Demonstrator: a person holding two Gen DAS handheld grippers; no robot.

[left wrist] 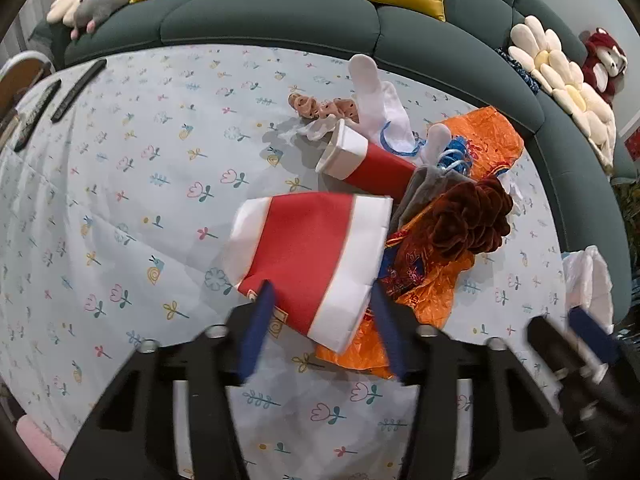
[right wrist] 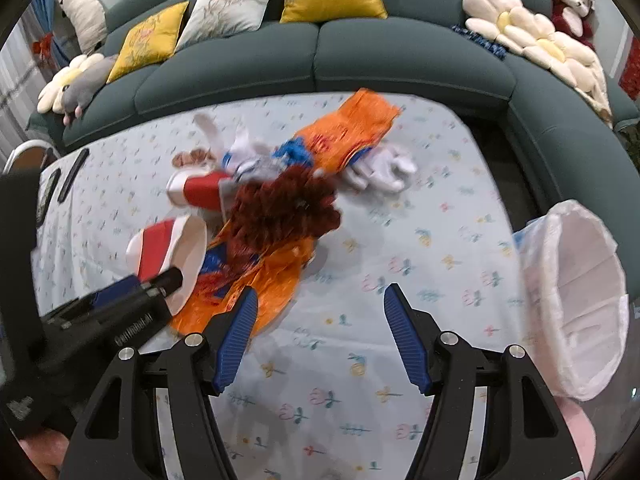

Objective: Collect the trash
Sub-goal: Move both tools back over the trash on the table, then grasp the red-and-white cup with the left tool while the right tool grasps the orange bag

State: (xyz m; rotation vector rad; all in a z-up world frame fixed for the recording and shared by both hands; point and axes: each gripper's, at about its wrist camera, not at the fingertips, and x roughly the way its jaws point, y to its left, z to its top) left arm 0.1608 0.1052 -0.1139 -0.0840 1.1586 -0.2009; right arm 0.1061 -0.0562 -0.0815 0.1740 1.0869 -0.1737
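Observation:
A red and white paper cup [left wrist: 308, 264] lies on its side between the blue fingers of my left gripper [left wrist: 320, 300], which stands open around it; the same cup shows in the right wrist view [right wrist: 168, 248]. A second red and white cup [left wrist: 368, 164] lies behind it. An orange wrapper [left wrist: 424, 280] and a dark red scrunchie [left wrist: 472, 216] lie to the right. My right gripper [right wrist: 320, 328] is open and empty above the tablecloth, right of the wrapper [right wrist: 272, 276]. A white-lined trash bin [right wrist: 576, 300] stands at the table's right edge.
White gloves [right wrist: 380, 168], a spotted scrunchie [left wrist: 324, 106] and blue ribbon [left wrist: 456, 156] lie at the back of the pile. Two dark remotes [left wrist: 76, 88] lie at the far left. A green sofa [right wrist: 400, 60] with cushions curves behind the table.

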